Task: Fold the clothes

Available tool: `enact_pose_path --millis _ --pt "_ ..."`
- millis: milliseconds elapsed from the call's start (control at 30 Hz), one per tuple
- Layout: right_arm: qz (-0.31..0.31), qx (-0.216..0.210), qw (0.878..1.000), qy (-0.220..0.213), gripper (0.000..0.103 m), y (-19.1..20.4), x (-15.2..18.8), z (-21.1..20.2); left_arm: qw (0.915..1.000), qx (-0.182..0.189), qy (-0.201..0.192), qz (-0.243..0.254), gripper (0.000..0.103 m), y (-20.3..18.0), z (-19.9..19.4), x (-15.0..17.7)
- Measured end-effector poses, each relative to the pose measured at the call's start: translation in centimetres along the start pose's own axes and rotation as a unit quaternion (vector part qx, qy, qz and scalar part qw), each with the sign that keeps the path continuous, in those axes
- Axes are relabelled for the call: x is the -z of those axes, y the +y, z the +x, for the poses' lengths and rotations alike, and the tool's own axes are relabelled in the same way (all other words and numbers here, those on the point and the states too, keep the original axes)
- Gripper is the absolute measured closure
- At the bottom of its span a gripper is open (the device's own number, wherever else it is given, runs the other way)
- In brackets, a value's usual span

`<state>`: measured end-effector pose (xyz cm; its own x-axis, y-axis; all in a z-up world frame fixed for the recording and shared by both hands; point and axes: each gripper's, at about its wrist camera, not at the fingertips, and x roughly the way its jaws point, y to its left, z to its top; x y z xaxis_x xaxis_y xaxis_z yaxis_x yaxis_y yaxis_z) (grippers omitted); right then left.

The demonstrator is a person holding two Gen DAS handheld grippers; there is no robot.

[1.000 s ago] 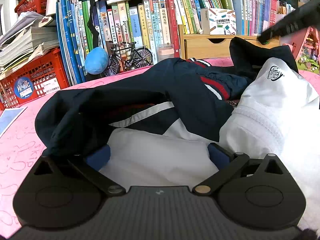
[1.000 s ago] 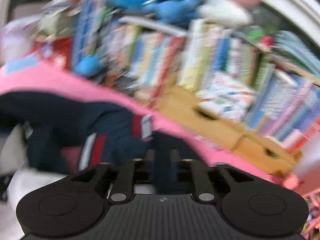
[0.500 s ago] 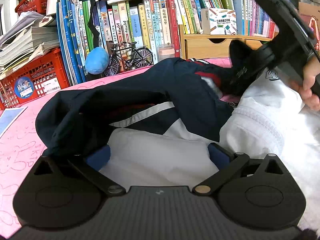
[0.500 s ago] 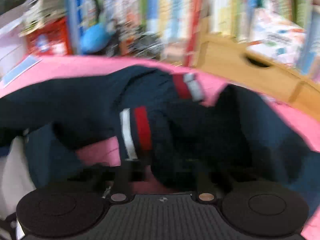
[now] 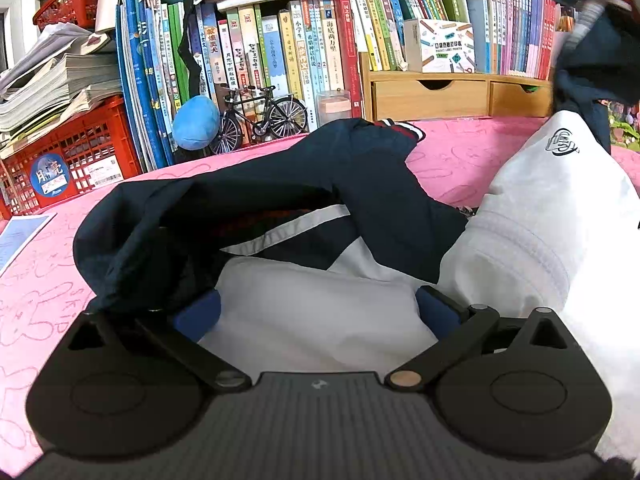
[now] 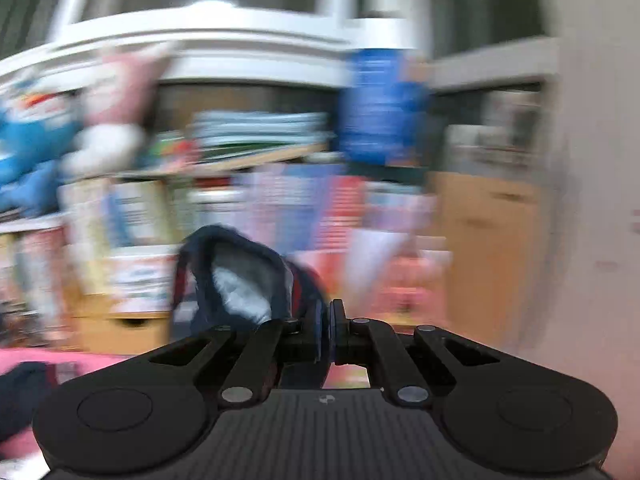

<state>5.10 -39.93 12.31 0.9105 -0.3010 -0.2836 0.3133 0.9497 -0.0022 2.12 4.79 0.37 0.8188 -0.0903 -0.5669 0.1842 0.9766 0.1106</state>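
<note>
A navy and white jacket [image 5: 280, 208] lies crumpled on the pink table cover [image 5: 460, 152]. Its white part [image 5: 560, 216] bulges at the right with a small logo. My left gripper [image 5: 316, 312] rests low on the white cloth, open, with blue pads [image 5: 196, 314] wide apart. In the right wrist view my right gripper [image 6: 325, 330] is shut on a navy sleeve cuff [image 6: 236, 272], which it holds up in the air. The same lifted sleeve [image 5: 592, 52] shows blurred at the top right of the left wrist view. The right wrist view is motion-blurred.
Rows of books [image 5: 280, 48] line the back of the table, with a red crate [image 5: 68, 152], a small model bicycle [image 5: 260, 116], a blue plush ball [image 5: 196, 122] and wooden drawers [image 5: 432, 94]. A paper sheet [image 5: 20, 236] lies at the left.
My right gripper came down onto the navy sleeve, shut on its cuff and swung it up and to the right. The far sleeve left the table. The left gripper stayed still.
</note>
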Motion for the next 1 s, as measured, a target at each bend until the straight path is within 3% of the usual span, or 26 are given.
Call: enact_pose_path --millis 167,233,300,333,367,400,467,567,733,833,900,933,967,1000 --pt "0.037 0.063 0.997 0.038 0.097 -7.9 4.0 -0.8 0.9999 -0.009 -0.003 0.008 0.0 -0.4 0.0 0.0" --pt "0.05 0.042 0.995 0.069 0.093 -9.3 6.3 -0.5 0.9998 -0.015 -0.007 0.012 0.0 -0.5 -0.1 0.0" --pt "0.06 -0.01 0.994 0.094 0.089 -9.3 8.4 -0.3 0.9995 -0.021 -0.014 0.016 0.0 -0.7 -0.6 0.0" --pt "0.053 -0.038 0.993 0.102 0.087 -8.4 9.2 -0.3 0.9994 -0.025 -0.018 0.016 0.0 -0.7 -1.2 -0.2" --pt "0.04 -0.064 0.991 0.107 0.077 -7.3 9.9 -0.3 0.9993 -0.025 -0.024 0.017 0.0 -0.6 -1.9 -0.5" --pt "0.024 -0.088 0.989 0.113 0.059 -5.9 10.5 -0.5 0.9989 -0.022 -0.036 0.02 0.0 -0.5 -2.9 -1.0" --pt "-0.011 -0.135 0.984 0.118 0.037 -2.1 11.4 -1.2 0.9971 -0.014 -0.067 0.031 0.0 -0.2 -5.2 -2.5" --pt "-0.046 -0.224 0.967 0.112 0.029 3.9 12.0 -2.6 0.9941 -0.029 -0.094 0.046 0.0 0.5 -6.7 -5.5" --pt "-0.024 -0.358 0.926 0.113 0.012 12.5 12.9 -4.6 0.9943 -0.063 -0.005 0.086 0.0 1.5 -0.9 -7.2" --pt "-0.02 -0.391 0.911 0.133 0.008 16.2 14.3 -4.8 0.9885 -0.085 0.053 0.114 0.0 1.9 2.8 -7.5" --pt "-0.022 -0.39 0.909 0.147 0.007 17.7 15.7 -4.8 0.9815 -0.102 0.079 0.142 0.0 1.7 4.5 -6.2" --pt "-0.023 -0.387 0.909 0.15 0.007 18.2 16.3 -4.9 0.9795 -0.108 0.079 0.151 0.002 1.7 4.7 -5.8" --pt "-0.024 -0.383 0.911 0.151 0.006 18.6 16.9 -4.9 0.9804 -0.111 0.073 0.146 0.015 2.0 4.4 -5.7" --pt "-0.027 -0.378 0.914 0.148 0.005 18.9 17.4 -4.9 0.9823 -0.113 0.064 0.135 0.044 2.4 4.0 -5.5"
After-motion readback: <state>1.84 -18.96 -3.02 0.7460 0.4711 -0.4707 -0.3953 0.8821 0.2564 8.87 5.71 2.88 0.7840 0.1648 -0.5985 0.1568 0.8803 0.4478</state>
